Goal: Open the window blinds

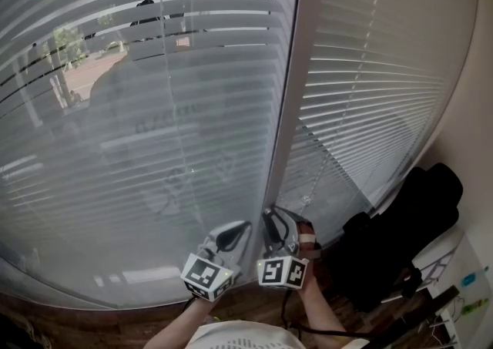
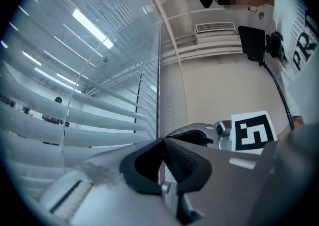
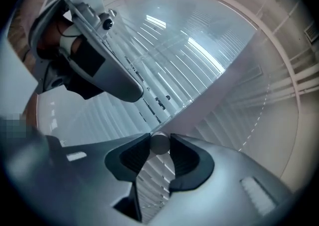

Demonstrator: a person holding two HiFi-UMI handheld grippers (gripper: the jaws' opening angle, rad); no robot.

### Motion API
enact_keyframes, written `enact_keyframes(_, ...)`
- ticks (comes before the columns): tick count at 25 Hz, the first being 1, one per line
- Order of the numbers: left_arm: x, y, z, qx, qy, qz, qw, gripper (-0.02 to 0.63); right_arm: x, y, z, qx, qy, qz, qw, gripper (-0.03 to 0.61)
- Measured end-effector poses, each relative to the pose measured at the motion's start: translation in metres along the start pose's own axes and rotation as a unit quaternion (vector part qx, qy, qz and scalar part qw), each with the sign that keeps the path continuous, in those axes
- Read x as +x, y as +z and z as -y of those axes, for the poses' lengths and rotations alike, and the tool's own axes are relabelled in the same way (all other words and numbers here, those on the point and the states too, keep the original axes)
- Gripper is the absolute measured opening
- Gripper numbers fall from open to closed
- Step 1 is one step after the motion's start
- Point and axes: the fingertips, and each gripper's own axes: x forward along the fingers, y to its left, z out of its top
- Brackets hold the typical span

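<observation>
Blinds [image 1: 154,93] fill head view's upper frame, slats mostly tilted shut. Right tool [image 1: 271,220], lower centre, pinches wand [image 3: 159,143] at pad tips. Left tool [image 2: 163,140] closed, empty. We roll wand about own axis, grip firm, no sideways pull, watch slats tilt.

A bulky black thing [image 1: 404,224], bag or chair, sits at the lower right against a beige wall [image 1: 474,70]. Just beside it, in the corner, is a white box [image 1: 462,286] with a blue mark. Dark wood floor [image 1: 54,317] runs along the foot of the window. A white pillar [image 1: 286,109] splits the glass. Outside, at the upper left, stand a tree [image 1: 65,39] and pale paving [image 1: 91,70]. Strip lights [image 2: 89,24] reflect in the pane, and a slatted vent [image 2: 214,27] sits high on the wall
</observation>
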Motion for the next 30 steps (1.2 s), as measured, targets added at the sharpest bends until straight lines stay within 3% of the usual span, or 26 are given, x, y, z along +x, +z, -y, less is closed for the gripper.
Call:
enact_keyframes(11, 0.001, 0.004, 0.002, 0.003, -0.002, 0.003, 1.0000, -0.008, 0.000, -0.001, 0.005, 0.149, 0.007, 0.025, 0.989, 0.133)
enact_keyframes(18, 0.001, 0.004, 0.005, 0.001, -0.002, 0.002, 1.0000, -0.008, -0.002, -0.002, 0.009, 0.265, 0.013, 0.043, 0.963, 0.133)
enact_keyframes(23, 0.001, 0.003, 0.005, 0.001, -0.005, 0.003, 1.0000, -0.008, -0.002, -0.004, 0.010, 0.304, 0.017, 0.047, 0.951, 0.133)
enact_keyframes(30, 0.002, 0.002, 0.006, 0.001, -0.004, 0.002, 1.0000, -0.008, -0.001, -0.008, 0.011, 0.374, 0.028, 0.052, 0.926, 0.133)
